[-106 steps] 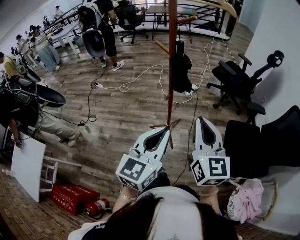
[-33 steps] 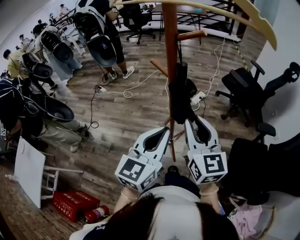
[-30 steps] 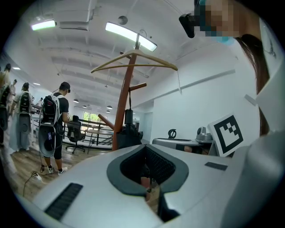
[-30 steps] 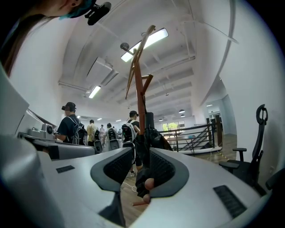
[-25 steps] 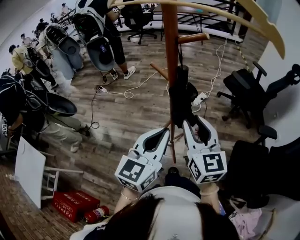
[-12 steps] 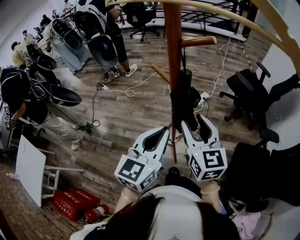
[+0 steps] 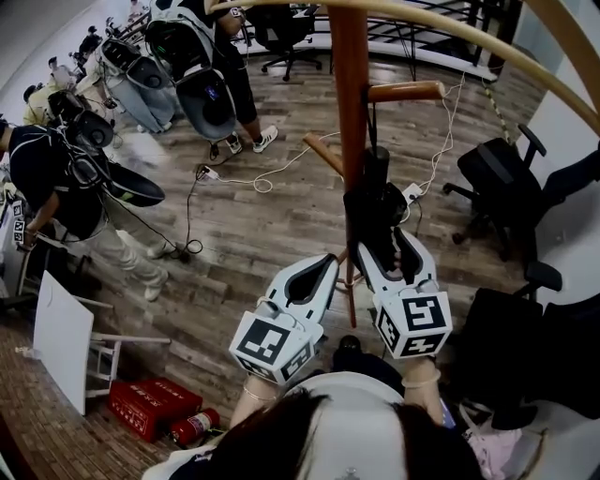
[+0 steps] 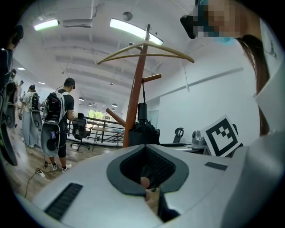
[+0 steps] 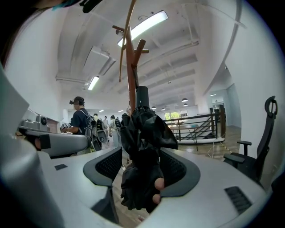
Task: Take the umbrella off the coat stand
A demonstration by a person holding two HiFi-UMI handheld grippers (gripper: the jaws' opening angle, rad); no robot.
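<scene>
right claw (image 7: 386,251) just opening, wide round hanging umbrella (image 7: 371,202) | left claw (image 7: 330,261) closed, empty

Coat stand pole (image 7: 349,112) stands close ahead, between left gripper (image 7: 328,262) and right gripper (image 7: 382,246). Umbrella (image 7: 373,211) hangs just right of pole under upper peg (image 7: 403,91). Right gripper jaws, just opening, stand around umbrella, which fills most of gap. Lower peg (image 7: 323,153) juts left. Curved hanger arm (image 7: 450,23) spans overhead. Wooden floor (image 7: 253,234) left of pole is open. Office chair (image 7: 497,178) stands well right.
</scene>
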